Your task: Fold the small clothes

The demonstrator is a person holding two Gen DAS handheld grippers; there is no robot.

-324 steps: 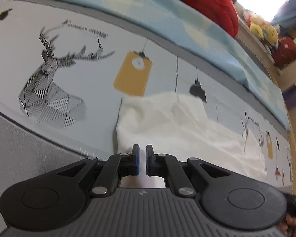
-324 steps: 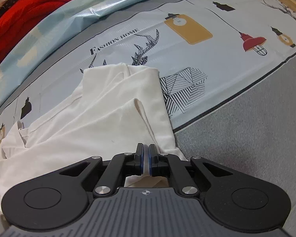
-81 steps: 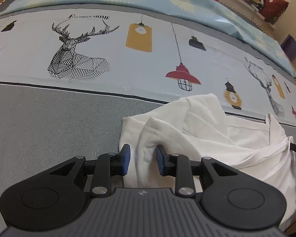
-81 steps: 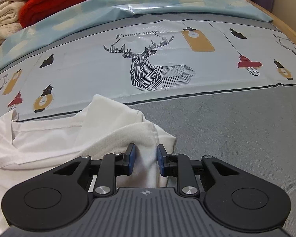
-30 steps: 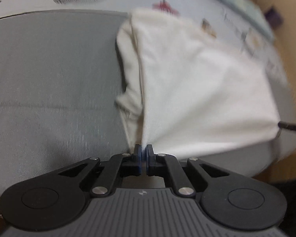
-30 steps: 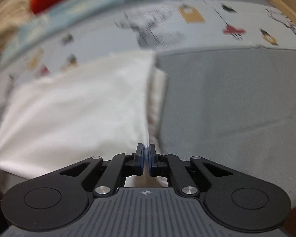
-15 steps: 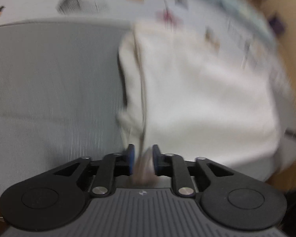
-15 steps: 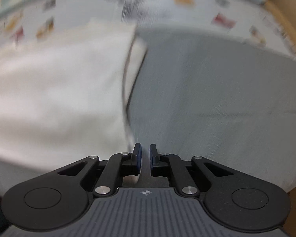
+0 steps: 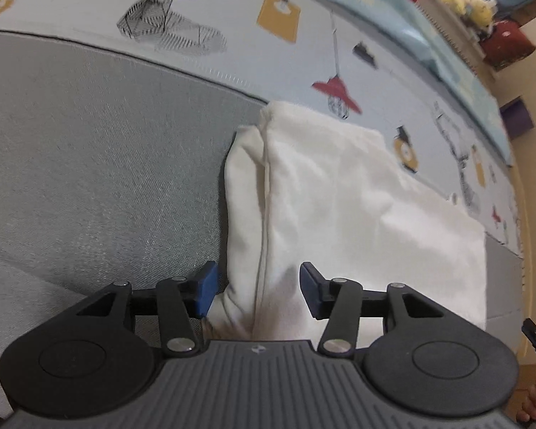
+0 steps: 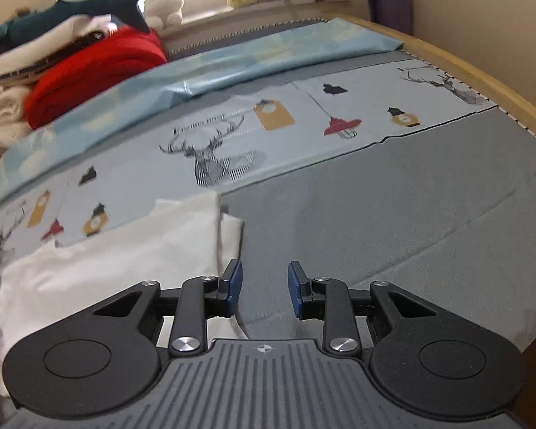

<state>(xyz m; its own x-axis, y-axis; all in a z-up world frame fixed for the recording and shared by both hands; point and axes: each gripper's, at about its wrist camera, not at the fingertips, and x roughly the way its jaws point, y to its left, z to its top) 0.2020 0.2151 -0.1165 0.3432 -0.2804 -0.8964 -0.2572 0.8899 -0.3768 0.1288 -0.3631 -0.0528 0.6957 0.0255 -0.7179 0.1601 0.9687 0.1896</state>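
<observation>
on the bed (image 9: pixel 89 164), both grippers have released the now-folded white garment (image 9: pixel 357 214).

The folded garment (image 9: pixel 357 214) lies flat on the bed (image 9: pixel 89 143), and I place everything by it. My left gripper (image 9: pixel 257 287) hangs over its near edge, its opening fingers (image 9: pixel 205 287) astride that edge without touching it. My right gripper (image 10: pixel 264 289) sits just right of the garment (image 10: pixel 118 261), its opening fingers (image 10: pixel 234 286) over bare bed (image 10: pixel 393 221). Behind the garment lies a folded sheet (image 10: pixel 232 68); behind that, to the left, a pile of clothes (image 10: pixel 89 68).
</observation>
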